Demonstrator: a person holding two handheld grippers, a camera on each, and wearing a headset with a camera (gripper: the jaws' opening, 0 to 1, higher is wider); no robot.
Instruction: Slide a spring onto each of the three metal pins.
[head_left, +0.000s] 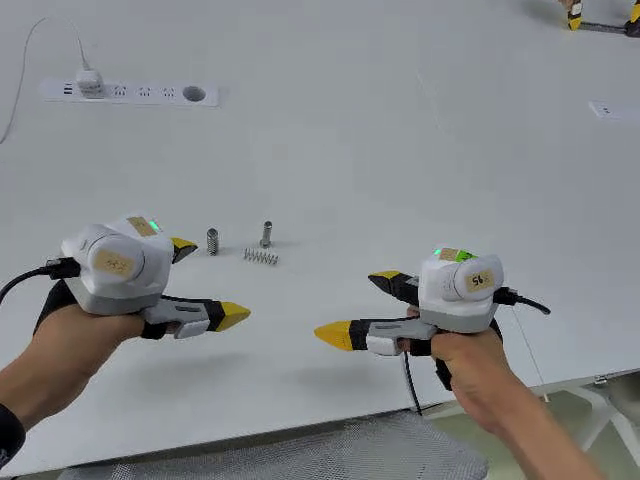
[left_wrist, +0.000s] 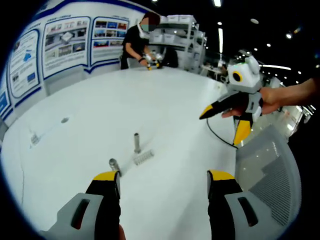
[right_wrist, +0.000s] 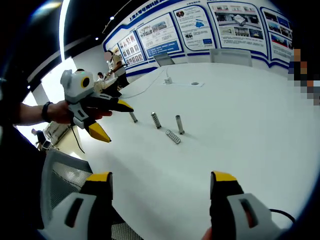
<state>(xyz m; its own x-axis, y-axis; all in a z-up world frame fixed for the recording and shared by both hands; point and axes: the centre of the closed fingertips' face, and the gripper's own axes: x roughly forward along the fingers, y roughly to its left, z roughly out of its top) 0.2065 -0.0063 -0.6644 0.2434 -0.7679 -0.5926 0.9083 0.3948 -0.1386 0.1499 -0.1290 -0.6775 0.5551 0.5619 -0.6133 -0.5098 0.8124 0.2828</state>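
Left claw (head_left: 210, 280) gapes (right (head_left: 352, 304) too); spring (head_left: 261, 257) lies flat beside upright pin (head_left: 266, 234).

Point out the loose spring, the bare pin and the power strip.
loose spring (head_left: 261, 257): head view, mid-coil.
bare pin (head_left: 266, 234): head view, its shaft.
power strip (head_left: 140, 92): head view, its top face.

Bright, even overhead light washes the white workbench (head_left: 330, 130), leaving only faint, soft-edged shadows near the person and a short one beside the upright pin (head_left: 266, 234). In the gripper views, ceiling strip lights (left_wrist: 220, 35) glare far off, fisheye curvature bends the wall posters (right_wrist: 165, 35), and the edges soften.
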